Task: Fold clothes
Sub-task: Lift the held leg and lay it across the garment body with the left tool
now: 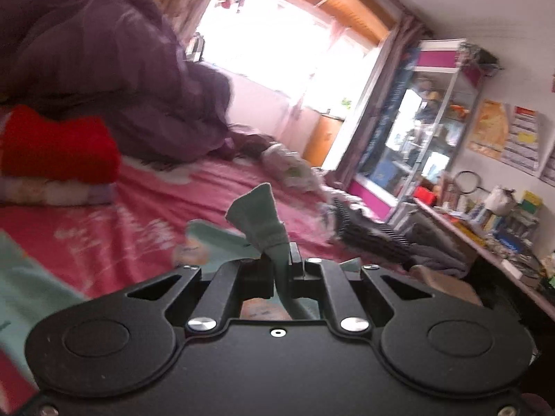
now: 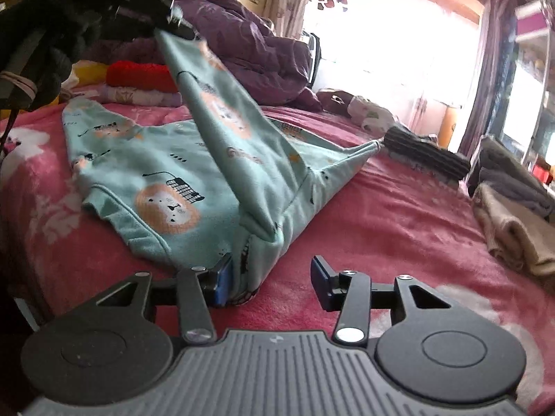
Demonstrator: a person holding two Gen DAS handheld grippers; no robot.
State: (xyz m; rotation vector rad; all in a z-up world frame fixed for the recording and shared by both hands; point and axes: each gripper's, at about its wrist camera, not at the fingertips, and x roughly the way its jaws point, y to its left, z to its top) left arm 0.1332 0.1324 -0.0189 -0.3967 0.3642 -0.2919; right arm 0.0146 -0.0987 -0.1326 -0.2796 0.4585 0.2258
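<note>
Between left fingers (image 1: 281,260): mint garment (image 2: 166,173) sleeve, pinched.

Pink floral bed (image 2: 399,215) under mint garment (image 2: 166,173), purple duvet (image 2: 249,45).

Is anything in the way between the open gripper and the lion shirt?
Nothing visible. The right hand-held gripper stands open at the near edge of the lion shirt, one finger already against the cloth. The left hand-held gripper holds a sleeve up.

Bright window (image 1: 277,45) w/ curtains, glass cabinet (image 1: 423,131), cluttered desk (image 1: 485,242), posters on wall
</note>
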